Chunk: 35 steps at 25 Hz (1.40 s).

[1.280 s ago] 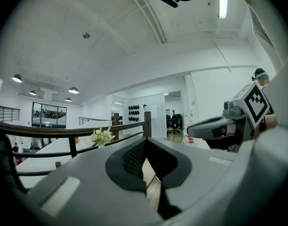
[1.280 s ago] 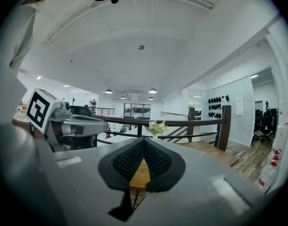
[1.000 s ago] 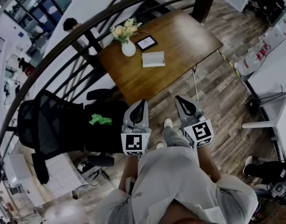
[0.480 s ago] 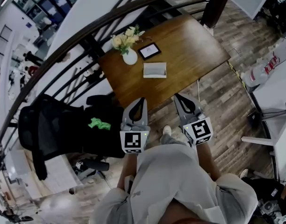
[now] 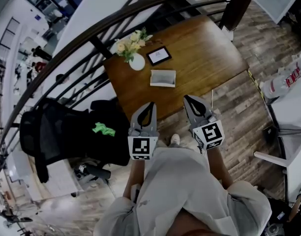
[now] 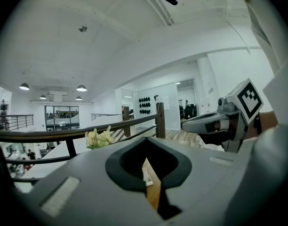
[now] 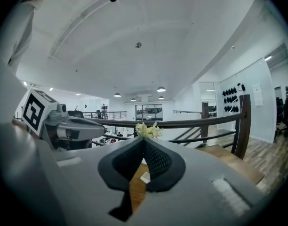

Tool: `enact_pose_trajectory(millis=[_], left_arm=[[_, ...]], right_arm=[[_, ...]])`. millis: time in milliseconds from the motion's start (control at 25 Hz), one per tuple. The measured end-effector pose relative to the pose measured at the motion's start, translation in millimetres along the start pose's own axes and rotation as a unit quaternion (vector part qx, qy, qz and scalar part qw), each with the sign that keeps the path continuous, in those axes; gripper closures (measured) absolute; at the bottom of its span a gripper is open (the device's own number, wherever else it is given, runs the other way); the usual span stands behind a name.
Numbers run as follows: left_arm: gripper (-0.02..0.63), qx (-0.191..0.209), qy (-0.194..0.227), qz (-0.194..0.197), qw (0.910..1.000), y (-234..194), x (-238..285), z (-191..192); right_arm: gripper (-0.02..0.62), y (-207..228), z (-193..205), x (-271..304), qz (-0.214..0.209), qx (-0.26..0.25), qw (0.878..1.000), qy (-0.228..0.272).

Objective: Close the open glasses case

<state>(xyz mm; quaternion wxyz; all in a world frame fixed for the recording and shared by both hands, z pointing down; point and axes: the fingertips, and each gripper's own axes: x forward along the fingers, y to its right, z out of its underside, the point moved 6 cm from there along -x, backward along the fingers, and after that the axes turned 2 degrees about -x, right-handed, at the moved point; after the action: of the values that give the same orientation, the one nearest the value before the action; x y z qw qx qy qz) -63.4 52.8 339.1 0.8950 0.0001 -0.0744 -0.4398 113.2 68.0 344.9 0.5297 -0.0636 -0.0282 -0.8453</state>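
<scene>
Head view: open glasses case (image 5: 163, 77) lying on tabletop (image 5: 209, 48)
Clenched on nothing: left tongs (image 5: 151, 104), right tongs (image 5: 187, 98), both held apart from case

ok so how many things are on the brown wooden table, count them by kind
white round vase of pale flowers: 1
black-framed flat panel, tablet or picture frame: 1
open pale grey glasses case: 1
total: 3

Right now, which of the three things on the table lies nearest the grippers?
The pale open glasses case. It sits closest to the table's near edge, while the flower vase and the dark frame stand beyond it.
</scene>
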Motion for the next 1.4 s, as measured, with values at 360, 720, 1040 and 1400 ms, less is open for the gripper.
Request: enact_pose_trajectory(millis=[360, 720, 1040, 1400], left_arm=[[0.586, 0.000, -0.017, -0.001, 0.9998, -1.7, 32.0, 13.0], [0.588, -0.006, -0.027, 0.008, 0.9996, -18.7, 76.3, 30.1], [0.588, -0.023, -0.046, 0.017, 0.9985, -47.2, 124.7, 46.8], [0.588, -0.058, -0.073, 0.028, 0.9953, -77.6, 164.5, 74.3]], right_arm=[[0.592, 22.3, 15.5, 23.0, -0.018, 0.024, 0.999, -0.011], [0.592, 41.7, 30.6, 57.4, -0.027, 0.025, 0.999, -0.033], [0.592, 66.6, 41.5, 104.9, -0.026, 0.029, 0.997, -0.061], [0.592, 80.7, 56.1, 153.6, -0.023, 0.029, 0.994, -0.101]])
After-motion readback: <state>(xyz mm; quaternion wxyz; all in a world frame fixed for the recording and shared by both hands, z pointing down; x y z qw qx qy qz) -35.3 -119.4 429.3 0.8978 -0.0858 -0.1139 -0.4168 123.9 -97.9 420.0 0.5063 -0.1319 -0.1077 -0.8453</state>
